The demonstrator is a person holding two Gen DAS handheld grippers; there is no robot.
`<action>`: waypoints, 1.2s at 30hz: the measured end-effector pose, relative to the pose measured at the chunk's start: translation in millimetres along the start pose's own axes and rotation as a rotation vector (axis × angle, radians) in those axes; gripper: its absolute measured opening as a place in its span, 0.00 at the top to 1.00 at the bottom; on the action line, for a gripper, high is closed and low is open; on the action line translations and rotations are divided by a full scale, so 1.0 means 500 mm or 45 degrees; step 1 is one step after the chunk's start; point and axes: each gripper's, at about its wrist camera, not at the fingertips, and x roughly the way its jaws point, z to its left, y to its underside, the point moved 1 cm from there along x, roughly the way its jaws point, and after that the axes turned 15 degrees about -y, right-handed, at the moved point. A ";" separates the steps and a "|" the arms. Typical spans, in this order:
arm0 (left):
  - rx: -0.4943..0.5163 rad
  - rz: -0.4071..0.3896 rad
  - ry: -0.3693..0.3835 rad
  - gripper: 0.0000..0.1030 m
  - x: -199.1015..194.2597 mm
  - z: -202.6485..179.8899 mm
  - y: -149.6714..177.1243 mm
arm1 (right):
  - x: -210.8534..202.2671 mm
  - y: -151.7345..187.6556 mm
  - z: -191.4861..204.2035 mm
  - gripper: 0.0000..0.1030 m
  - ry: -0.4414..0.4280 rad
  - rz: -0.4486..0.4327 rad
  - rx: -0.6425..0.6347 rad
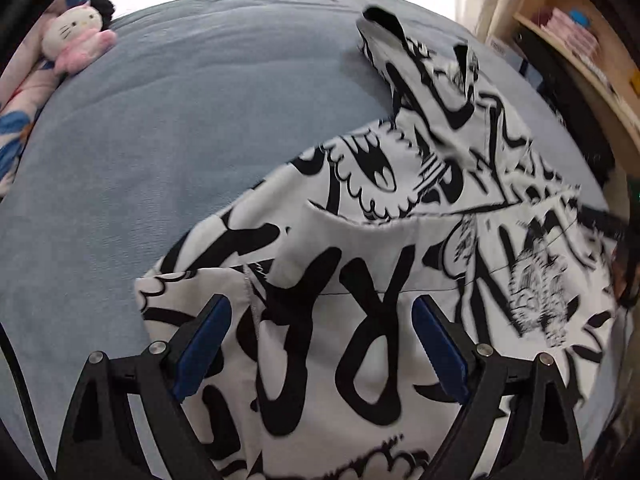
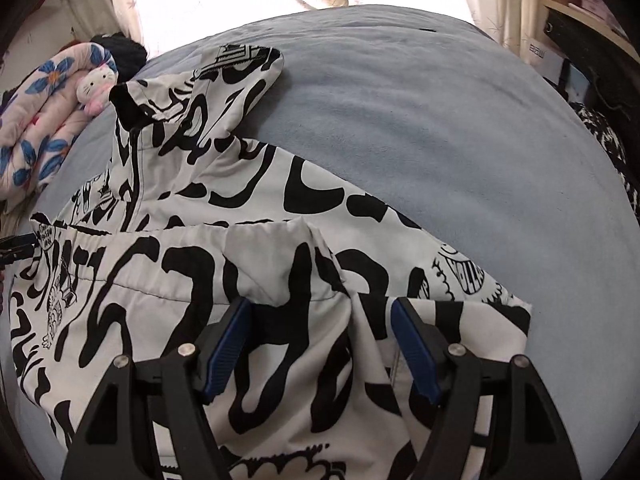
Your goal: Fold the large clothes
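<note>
Left wrist: printed garment [image 1: 360,240] spread under wide left claw [image 1: 320,344]; right claw [image 2: 320,344] wide too.

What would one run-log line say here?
left gripper: open | right gripper: open | printed garment: lying on blue bed, partly folded, unheld

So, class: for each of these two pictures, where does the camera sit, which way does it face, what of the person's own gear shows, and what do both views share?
Left wrist: on the left gripper, looking forward and down along its open jaws at the black-and-white printed garment on the grey-blue bed cover.
Right wrist: on the right gripper, facing down over the same garment, jaws open.
Shared: garment, bed cover, white and pink plush cat toy, bright window.
</note>
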 end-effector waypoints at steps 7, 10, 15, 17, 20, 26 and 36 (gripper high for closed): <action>0.032 -0.007 -0.032 0.45 0.042 -0.031 -0.006 | 0.033 -0.004 0.016 0.50 -0.013 0.021 -0.038; 0.067 -0.071 -0.045 0.81 0.018 -0.047 0.004 | 0.025 0.006 0.041 0.71 0.113 -0.008 -0.100; 0.002 -0.179 -0.163 0.85 -0.054 -0.042 0.019 | -0.047 0.031 0.077 0.89 0.181 -0.173 -0.122; -0.015 -0.222 -0.190 0.85 -0.087 -0.050 0.015 | -0.090 0.034 0.101 0.89 0.204 -0.275 -0.140; -0.082 -0.283 -0.219 0.85 -0.134 -0.049 -0.014 | -0.144 0.017 0.126 0.89 0.235 -0.414 -0.143; -0.158 -0.328 -0.312 0.85 -0.098 -0.053 -0.086 | -0.096 -0.057 0.107 0.89 0.316 -0.453 -0.076; -0.350 -0.212 -0.380 0.36 0.103 -0.027 -0.070 | 0.073 -0.039 0.013 0.61 0.484 -0.242 0.077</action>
